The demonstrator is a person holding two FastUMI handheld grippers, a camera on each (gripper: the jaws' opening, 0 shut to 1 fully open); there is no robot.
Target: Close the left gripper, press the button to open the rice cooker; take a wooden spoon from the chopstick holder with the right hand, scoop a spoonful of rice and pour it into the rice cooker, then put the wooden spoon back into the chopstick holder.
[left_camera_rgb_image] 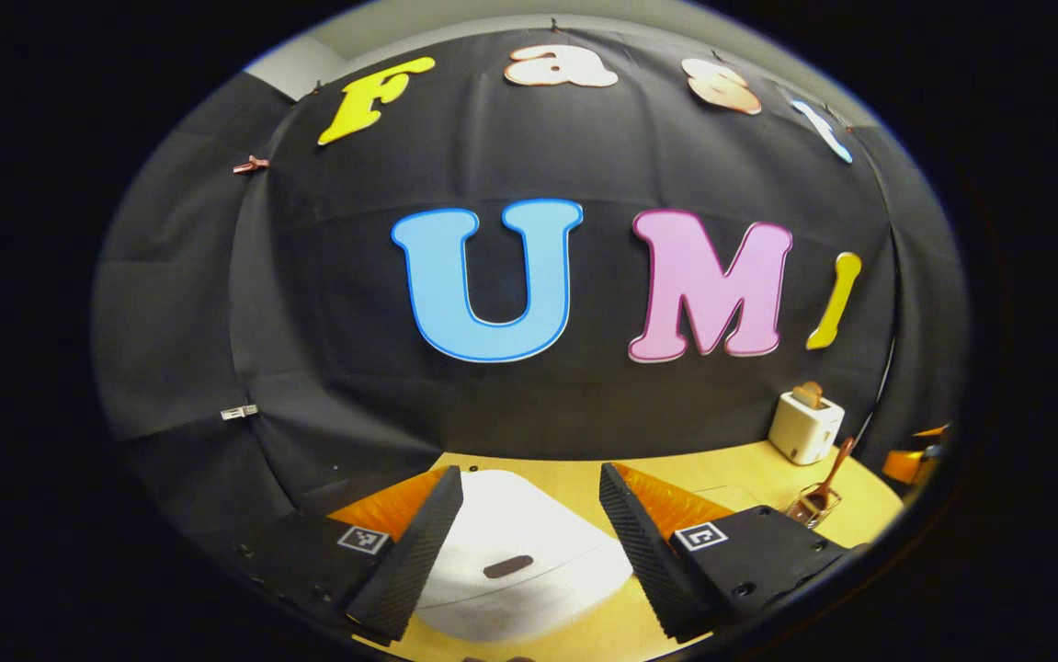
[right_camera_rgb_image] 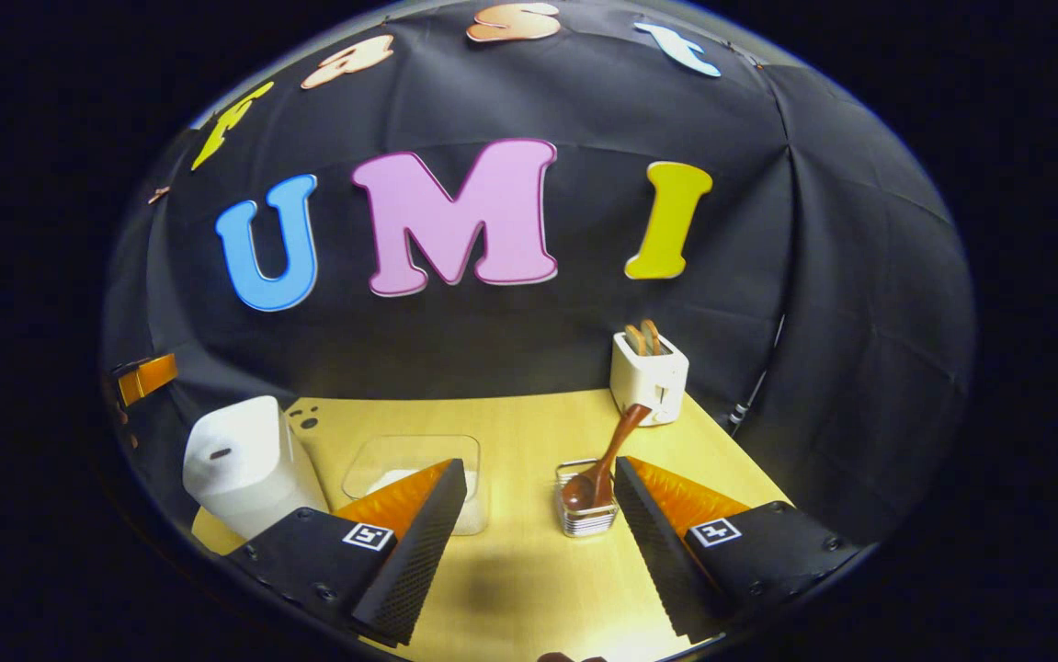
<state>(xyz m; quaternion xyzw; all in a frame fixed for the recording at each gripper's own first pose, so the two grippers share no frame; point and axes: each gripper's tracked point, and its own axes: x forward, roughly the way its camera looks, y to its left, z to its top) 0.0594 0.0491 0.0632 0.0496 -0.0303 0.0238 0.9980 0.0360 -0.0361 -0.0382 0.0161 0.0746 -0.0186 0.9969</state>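
Right, my left gripper hangs above the rice cooker with its fingers spread wide and nothing between them; the lid is down, its dark oval button just below and between the tips. My right gripper is spread apart too, holding nothing, the wooden spoon standing bowl-down in the chopstick holder just ahead, near the right finger. The clear rice container sits between cooker and holder. A shut lid and a stowed spoon fit either end of this job, so I won't call it. Any button press wants fingers together, square on the oval.
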